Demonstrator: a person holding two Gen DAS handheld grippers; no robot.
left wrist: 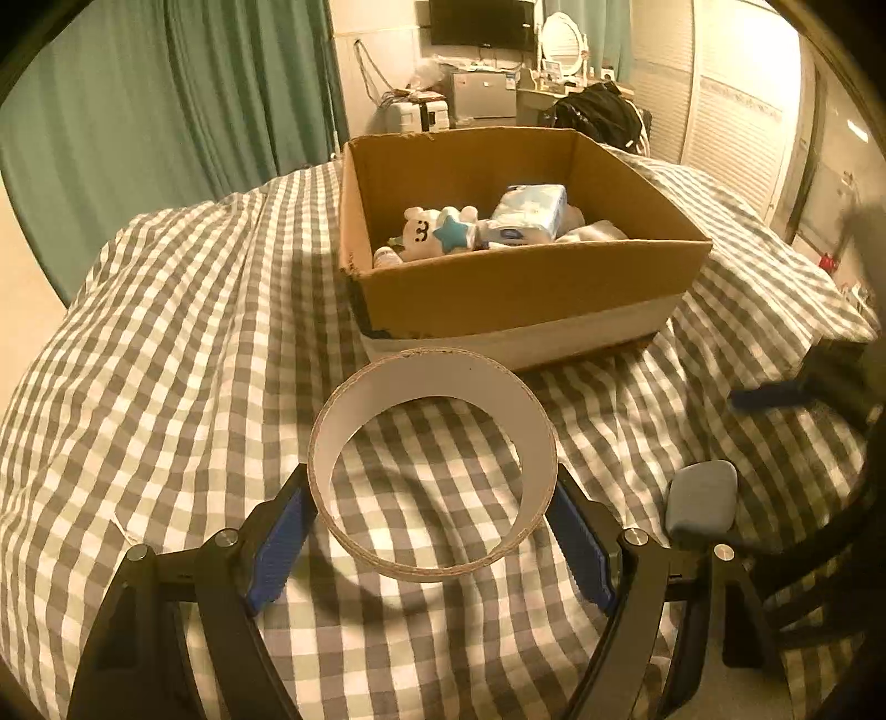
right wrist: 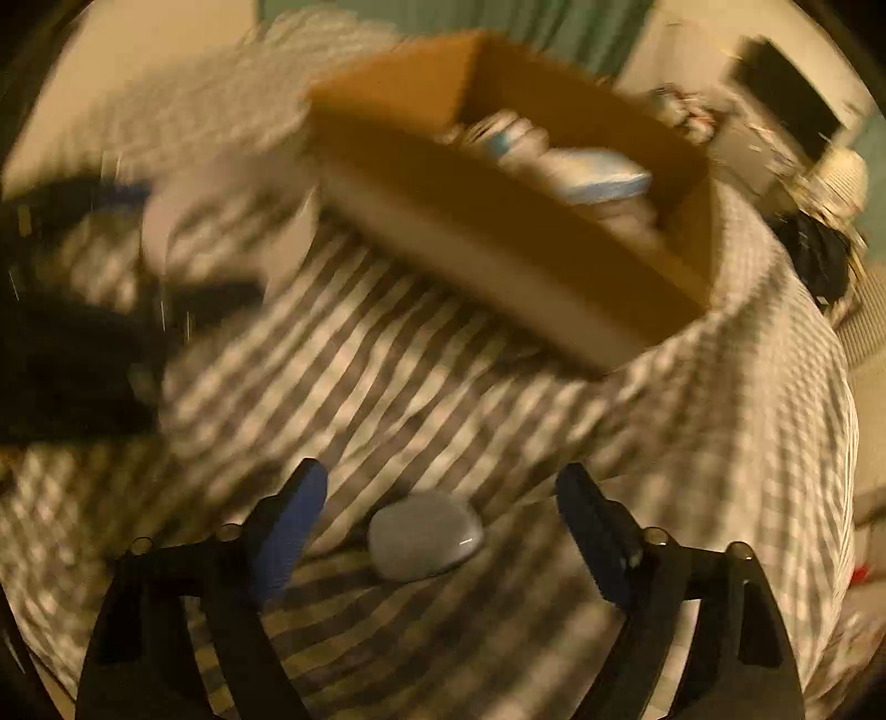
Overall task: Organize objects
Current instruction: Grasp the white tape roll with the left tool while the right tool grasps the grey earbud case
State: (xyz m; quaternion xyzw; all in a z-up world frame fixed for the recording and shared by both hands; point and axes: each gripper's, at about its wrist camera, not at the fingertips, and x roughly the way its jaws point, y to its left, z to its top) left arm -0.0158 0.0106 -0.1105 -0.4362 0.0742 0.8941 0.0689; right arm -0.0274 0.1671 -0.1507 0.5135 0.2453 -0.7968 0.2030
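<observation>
My left gripper [left wrist: 432, 531] is shut on a wide white cardboard ring [left wrist: 432, 404], held above the checked bedspread [left wrist: 183, 354] in front of an open cardboard box [left wrist: 515, 282]. The box holds a white plush toy [left wrist: 421, 232], a blue star [left wrist: 451, 232] and a tissue pack [left wrist: 531, 213]. A small grey oval case [left wrist: 702, 495] lies on the bed to the right. In the blurred right wrist view my right gripper [right wrist: 440, 498] is open, with the grey case [right wrist: 423, 534] lying between its fingers. The box [right wrist: 498, 221] is ahead, the ring [right wrist: 232, 188] at left.
Green curtains [left wrist: 166, 99] hang behind the bed at left. A desk with a mirror [left wrist: 562, 39], a TV [left wrist: 482, 22] and a black bag [left wrist: 601, 113] stand at the far wall. The right gripper's dark body [left wrist: 819, 387] shows at the right edge.
</observation>
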